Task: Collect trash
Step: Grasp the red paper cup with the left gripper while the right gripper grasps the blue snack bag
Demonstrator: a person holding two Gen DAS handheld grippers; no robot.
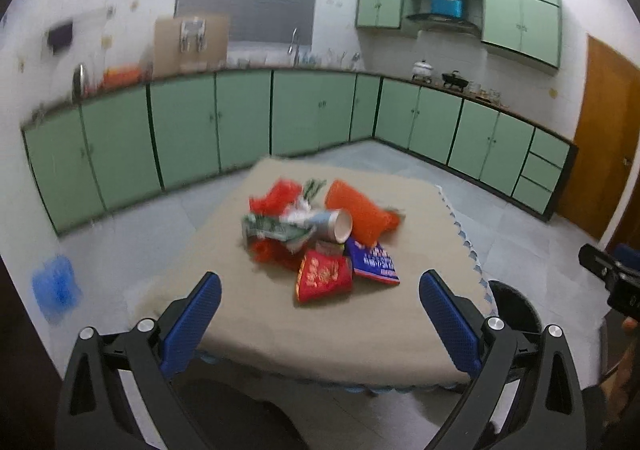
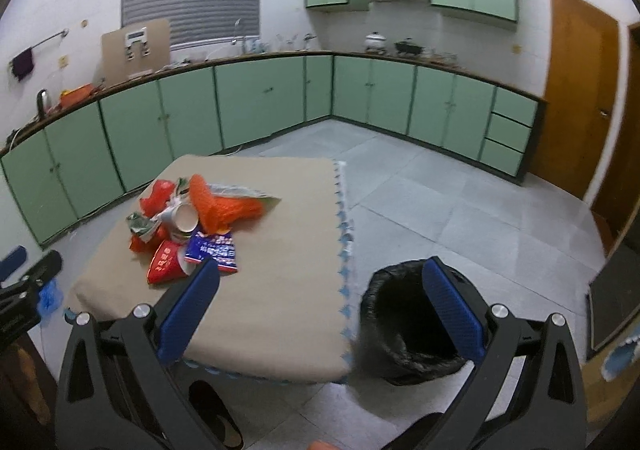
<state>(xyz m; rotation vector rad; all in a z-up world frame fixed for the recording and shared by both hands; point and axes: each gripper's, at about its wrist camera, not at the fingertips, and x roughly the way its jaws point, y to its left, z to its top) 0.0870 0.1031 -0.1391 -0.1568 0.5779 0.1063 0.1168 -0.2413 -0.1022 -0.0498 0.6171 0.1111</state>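
A pile of trash lies on a low table with a beige cloth (image 1: 280,314) (image 2: 280,250): a red packet (image 1: 324,276) (image 2: 164,268), a blue packet (image 1: 374,262) (image 2: 214,248), a paper cup on its side (image 1: 334,223) (image 2: 185,218), orange mesh (image 1: 356,211) (image 2: 224,203) and red plastic (image 1: 276,195) (image 2: 158,195). A bin with a black bag (image 2: 404,330) (image 1: 514,306) stands on the floor right of the table. My left gripper (image 1: 320,314) is open and empty, above the table's near edge. My right gripper (image 2: 322,310) is open and empty, above the table's right corner and the bin.
Green cabinets (image 1: 240,117) (image 2: 260,97) line the far walls under a worktop with kitchenware. A brown door (image 2: 576,97) is at the right. Blue items (image 1: 56,286) lie on the grey tiled floor left of the table. Slippers (image 2: 216,414) lie under the near edge.
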